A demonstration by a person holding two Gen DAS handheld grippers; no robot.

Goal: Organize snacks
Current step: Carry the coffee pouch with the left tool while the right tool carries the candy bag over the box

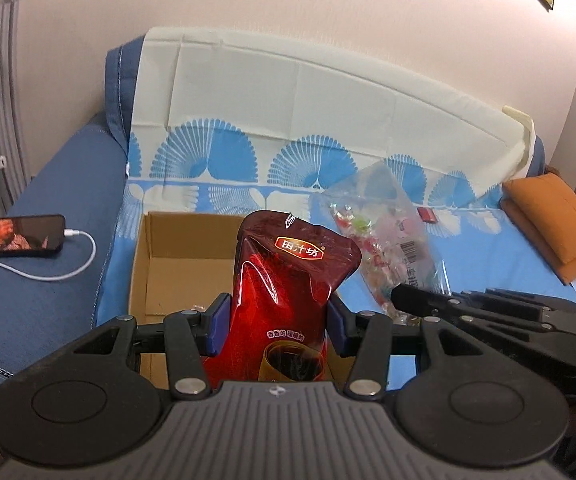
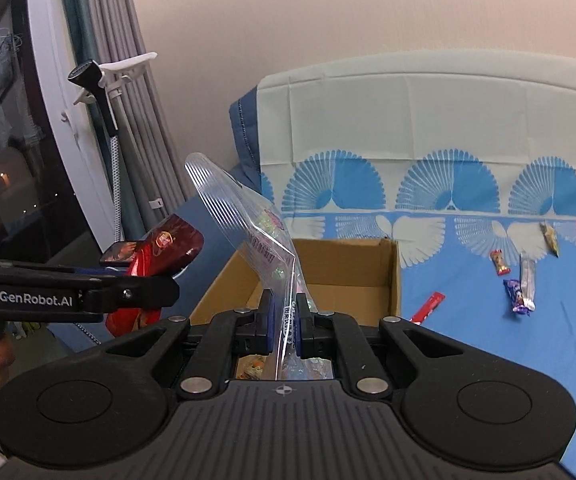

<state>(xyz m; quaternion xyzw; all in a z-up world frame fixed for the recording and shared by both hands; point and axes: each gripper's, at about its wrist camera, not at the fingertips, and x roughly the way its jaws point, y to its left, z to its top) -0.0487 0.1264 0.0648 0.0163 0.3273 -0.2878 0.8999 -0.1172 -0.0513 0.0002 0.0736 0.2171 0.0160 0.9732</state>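
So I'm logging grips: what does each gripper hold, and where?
Left gripper: red pouch, at its lower sides. Right gripper: clear candy bag, pinched on its flat film.

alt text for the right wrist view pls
The right gripper pinches a clear candy bag over an open cardboard box on a blue sheet, where loose snacks lie; the left gripper holds a red pouch.

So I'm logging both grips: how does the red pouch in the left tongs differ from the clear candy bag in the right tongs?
The red pouch is opaque and glossy; the clear candy bag is see-through, showing wrapped sweets. The left tongs stand wide around the pouch's puffy body, while the right tongs pinch the bag's thin flat film almost shut. Both are held up near the open cardboard box.
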